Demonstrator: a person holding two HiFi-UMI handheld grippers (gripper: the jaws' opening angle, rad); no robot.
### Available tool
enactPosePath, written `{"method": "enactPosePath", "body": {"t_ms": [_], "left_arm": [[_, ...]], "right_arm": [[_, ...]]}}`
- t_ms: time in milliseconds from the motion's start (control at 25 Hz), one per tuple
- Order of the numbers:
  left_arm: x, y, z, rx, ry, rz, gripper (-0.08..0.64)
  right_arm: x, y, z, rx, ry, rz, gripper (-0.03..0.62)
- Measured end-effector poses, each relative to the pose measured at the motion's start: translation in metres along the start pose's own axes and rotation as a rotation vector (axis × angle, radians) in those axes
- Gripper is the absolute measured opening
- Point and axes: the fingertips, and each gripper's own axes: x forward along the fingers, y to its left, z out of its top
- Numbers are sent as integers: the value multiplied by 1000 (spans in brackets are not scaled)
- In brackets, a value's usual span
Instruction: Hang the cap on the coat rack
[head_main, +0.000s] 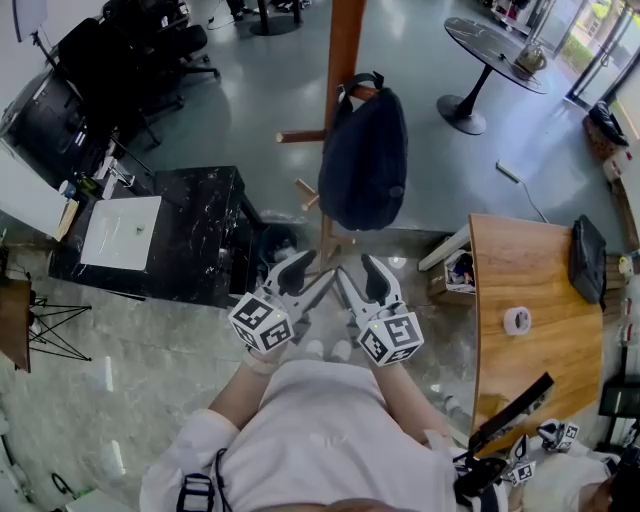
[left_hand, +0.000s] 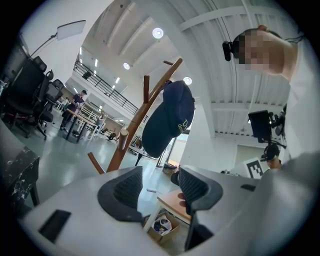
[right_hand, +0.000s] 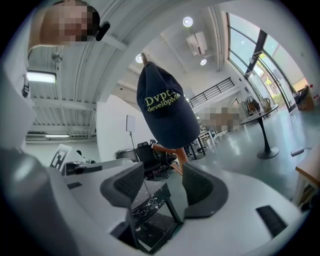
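Fingers (left_hand: 126, 192) of the left gripper (left_hand: 160, 181) are found apart, with a clear gap between the pads. Nothing is held or touched there; only floor and distant furniture are seen through the gap. In the head view this gripper (head_main: 305, 272) is held low, close to the body and just beside its partner.

Above and ahead of both grippers, the cap (head_main: 365, 160) is found hung on an upper peg of the rack (head_main: 345, 40). Its crown droops below the peg, and it is well apart from either gripper. The same is confirmed in the left gripper view, where the cap (left_hand: 167, 117) is seen draped over the rack (left_hand: 131, 134).

The right gripper (right_hand: 162, 182) is likewise found parted and empty; the cap (right_hand: 165, 107) is seen beyond its pads, untouched.

The hanging step is judged done, with the release made. The next move is judged to call only for both grippers to be drawn clear without the cap or rack being brushed.
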Motion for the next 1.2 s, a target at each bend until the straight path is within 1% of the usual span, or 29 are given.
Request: {"method": "enactPosePath", "body": {"t_ms": [160,400,520,720,800,1000,1080,1200], "left_arm": [[6,-6,4,0,1,-24,202],[21,-24,9,-26,-9,-100,165],[29,-34,11,-25,-1,-137,160],[48,-49,10,-30,24,-224,145],[56,-57,13,-37,38,-258,142],[77,-82,19,-51,45,-351,89],[83,-90,18,-48,53,-385,82],[91,-100,19,-49,71,-422,55]], "right_arm": [[-2,-2,6,-2,-4,-6,233],[-12,-12,21,-6,-37,-31,228],[-19,-15,30,-11,-45,-41,213],[-33,-24,41,-24,-72,-79,161],[-39,-29,48,-31,-81,-93,158],[-59,-39,66,-59,-106,-138,158],[-68,-44,71,-63,-125,-164,147],[-80,-51,79,-75,-147,-194,115]]}}
